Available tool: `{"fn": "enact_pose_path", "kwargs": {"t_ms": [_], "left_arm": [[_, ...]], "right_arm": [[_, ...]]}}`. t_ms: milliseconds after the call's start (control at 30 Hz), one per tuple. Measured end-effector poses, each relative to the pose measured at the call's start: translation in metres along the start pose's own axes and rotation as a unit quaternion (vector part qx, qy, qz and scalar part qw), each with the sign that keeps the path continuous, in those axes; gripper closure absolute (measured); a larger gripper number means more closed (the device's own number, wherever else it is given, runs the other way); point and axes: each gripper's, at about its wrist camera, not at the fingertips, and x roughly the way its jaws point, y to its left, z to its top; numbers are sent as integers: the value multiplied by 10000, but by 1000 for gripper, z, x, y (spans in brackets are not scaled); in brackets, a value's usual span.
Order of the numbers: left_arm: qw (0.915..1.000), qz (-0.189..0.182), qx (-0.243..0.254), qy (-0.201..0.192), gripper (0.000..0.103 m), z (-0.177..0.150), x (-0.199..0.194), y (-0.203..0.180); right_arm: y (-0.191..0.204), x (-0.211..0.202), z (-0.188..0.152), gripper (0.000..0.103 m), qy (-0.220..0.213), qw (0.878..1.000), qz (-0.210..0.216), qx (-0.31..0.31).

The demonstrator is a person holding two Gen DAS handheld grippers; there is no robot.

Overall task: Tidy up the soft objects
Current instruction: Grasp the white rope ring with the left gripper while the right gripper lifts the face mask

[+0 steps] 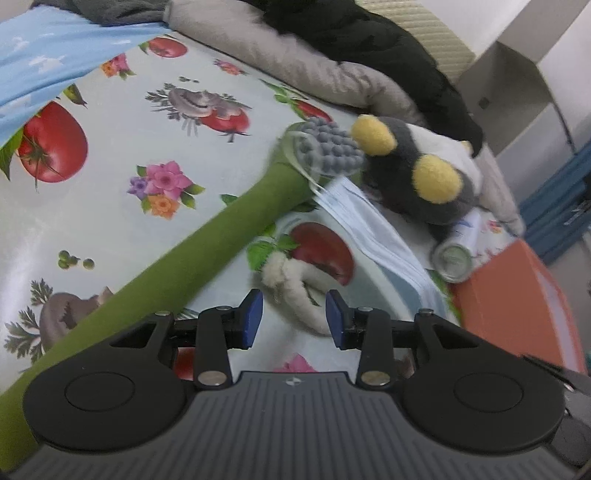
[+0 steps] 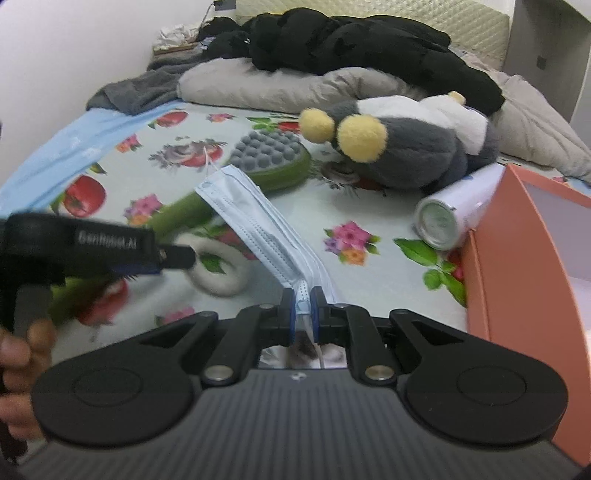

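A bed covered by a glossy fruit-and-flower printed sheet point(image 2: 369, 206) fills the room; a quilted beige padded headboard point(image 2: 369, 14) runs along its far edge; a plain white wall point(image 2: 74, 44) rises at the left edge.

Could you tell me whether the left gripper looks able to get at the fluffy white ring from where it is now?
Probably yes. The left gripper is open, and the white ring lies on the sheet right between and ahead of its fingers, uncovered. The face mask held by the right gripper hangs beside it, not across it.
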Motion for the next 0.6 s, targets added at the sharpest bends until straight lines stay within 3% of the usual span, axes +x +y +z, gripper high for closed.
{"fn": "enact_pose_path", "kwargs": {"t_ms": [133,267,500,533,600], "left_arm": [[9990,327,280,-117,60,2,5,-9],[9975,439,522,-158,46,4,9,-15],[9919,664,1062,-193,45,1,26,-24],[9909,705,1132,-189,47,1,28,-26],[9884,807,1275,-182,61,-1,29,-30]], "right_arm": [[-8,0,-9,91,80,9998,-160,-74],[-11,-1,-17,91,133,9993,-292,-203],[-13,-2,-31,91,239,9988,-337,-272],[-13,-3,-32,91,245,9987,-348,-291],[-13,-6,-35,91,258,9986,-354,-300]]}}
